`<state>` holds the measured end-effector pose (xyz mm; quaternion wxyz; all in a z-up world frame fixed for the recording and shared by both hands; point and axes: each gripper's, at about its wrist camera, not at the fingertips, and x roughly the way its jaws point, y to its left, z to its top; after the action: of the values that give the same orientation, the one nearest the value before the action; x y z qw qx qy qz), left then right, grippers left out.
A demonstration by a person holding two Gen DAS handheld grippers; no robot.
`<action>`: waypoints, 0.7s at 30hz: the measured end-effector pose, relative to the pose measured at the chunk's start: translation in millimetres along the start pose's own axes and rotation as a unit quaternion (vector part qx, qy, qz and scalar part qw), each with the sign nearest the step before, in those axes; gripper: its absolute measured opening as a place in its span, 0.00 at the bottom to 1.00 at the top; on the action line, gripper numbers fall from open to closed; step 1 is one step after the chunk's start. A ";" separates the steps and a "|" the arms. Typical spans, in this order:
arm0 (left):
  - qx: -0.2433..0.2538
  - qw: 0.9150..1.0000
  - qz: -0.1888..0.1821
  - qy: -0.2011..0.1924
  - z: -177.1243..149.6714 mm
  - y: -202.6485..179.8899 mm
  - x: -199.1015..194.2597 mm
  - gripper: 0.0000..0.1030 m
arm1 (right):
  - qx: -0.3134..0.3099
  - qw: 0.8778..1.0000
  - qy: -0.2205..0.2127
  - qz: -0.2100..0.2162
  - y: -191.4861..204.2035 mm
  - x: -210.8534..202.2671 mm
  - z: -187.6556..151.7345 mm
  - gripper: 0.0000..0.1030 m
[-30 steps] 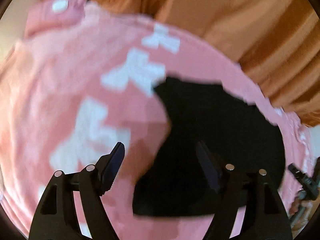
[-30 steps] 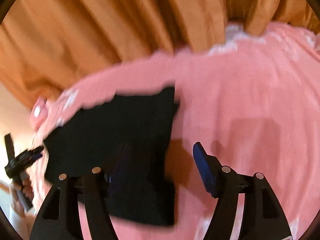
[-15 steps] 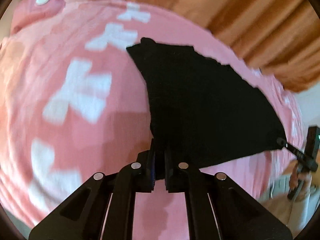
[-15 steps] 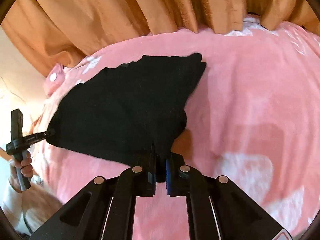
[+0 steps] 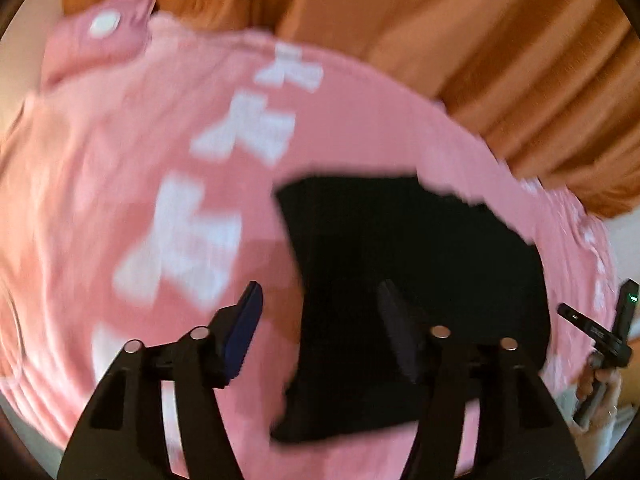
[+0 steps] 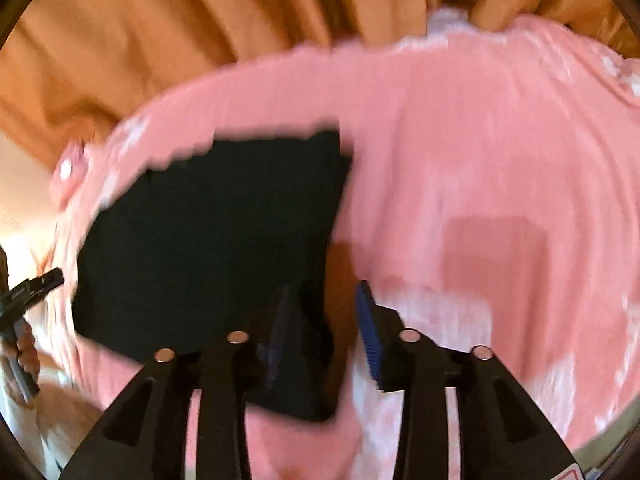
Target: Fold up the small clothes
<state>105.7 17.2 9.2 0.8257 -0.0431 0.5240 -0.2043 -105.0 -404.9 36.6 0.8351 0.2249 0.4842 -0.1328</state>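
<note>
- Left two-finger gripper [image 5: 318, 322]: hovering with jaws spread wide, pinching nothing, straddling the near-left edge of the small black cloth garment [image 5: 408, 272].
- Right two-finger gripper [image 6: 326, 324]: likewise spread, gripping nothing, straddling the garment's near-right corner.
- Garment lying flat on the pink bedspread with white patches [image 5: 120, 168], orange curtain [image 5: 480, 40] hanging behind.
- Step, judging: sitting between folds.
- Next, judging: closing on an edge, carrying it across; blur obscuring edges.

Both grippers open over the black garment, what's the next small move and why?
Probably lower and close both grippers on the near edge for the next fold. The left gripper and right gripper are open and hold nothing, each straddling a side edge of the black garment, which lies flat on the pink cover.
</note>
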 end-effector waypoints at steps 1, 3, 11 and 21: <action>-0.004 1.000 0.005 -0.001 12.6 -6.4 13.2 0.58 | 0.008 1.000 -0.006 0.006 0.1 5.7 12.9 0.43; -0.018 1.000 0.003 0.004 31.1 -11.0 42.7 0.58 | 0.024 0.999 -0.020 0.014 0.4 18.3 35.7 0.46; -0.005 1.000 0.016 -0.004 47.5 -17.1 75.8 0.05 | -0.036 0.999 -0.004 -0.018 20.3 71.9 55.2 0.04; -0.014 0.998 0.053 -0.007 71.1 -3.8 116.0 0.05 | -0.013 0.998 -0.041 -0.035 10.0 71.0 78.1 0.03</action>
<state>210.0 -40.8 -56.3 0.8384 -0.0281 0.5226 -0.1523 -6.9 -435.9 11.0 0.8518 0.1911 0.4590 -0.1651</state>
